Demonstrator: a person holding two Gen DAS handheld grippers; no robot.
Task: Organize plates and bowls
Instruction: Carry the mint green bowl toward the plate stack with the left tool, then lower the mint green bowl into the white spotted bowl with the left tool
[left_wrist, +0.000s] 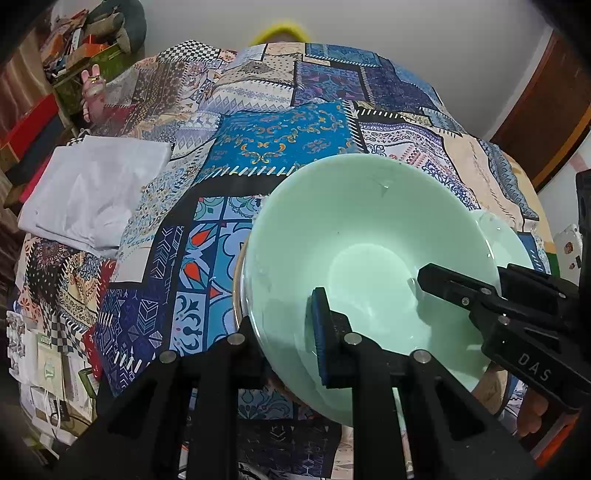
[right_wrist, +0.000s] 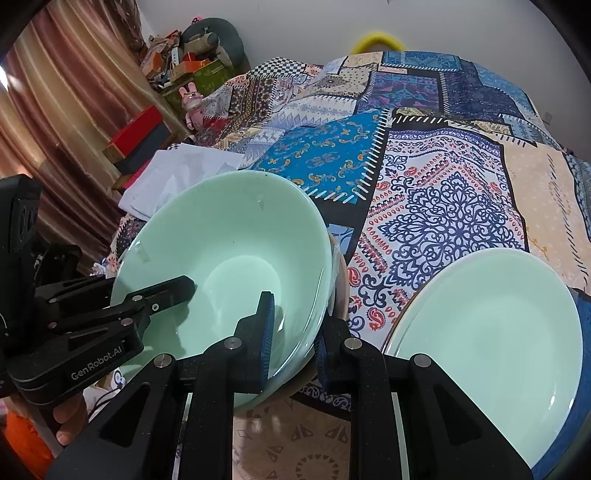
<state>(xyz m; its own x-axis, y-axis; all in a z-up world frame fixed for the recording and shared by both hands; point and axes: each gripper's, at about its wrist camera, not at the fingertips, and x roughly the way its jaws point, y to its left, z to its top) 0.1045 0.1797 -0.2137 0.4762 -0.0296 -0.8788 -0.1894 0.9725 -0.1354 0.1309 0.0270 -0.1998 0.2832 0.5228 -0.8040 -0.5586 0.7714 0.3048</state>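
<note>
A mint-green bowl (left_wrist: 354, 236) is held between both grippers above the patchwork cloth; it also shows in the right wrist view (right_wrist: 229, 243). My left gripper (left_wrist: 291, 332) is shut on its near rim, with one blue pad (left_wrist: 319, 332) inside the bowl. My right gripper (right_wrist: 295, 339) is shut on the bowl's right rim, one pad (right_wrist: 267, 336) inside and one outside. Each gripper shows in the other's view: the right gripper (left_wrist: 480, 295) and the left gripper (right_wrist: 147, 299). A mint-green plate (right_wrist: 491, 343) lies on the cloth to the right of the bowl.
A patchwork cloth (right_wrist: 443, 184) covers the table. A folded white cloth (left_wrist: 92, 188) lies at the left. Boxes, a cushion and clutter (left_wrist: 85, 44) stand beyond the table's far left, with a pink rabbit figure (right_wrist: 192, 99). Papers (left_wrist: 48, 365) hang at the near left edge.
</note>
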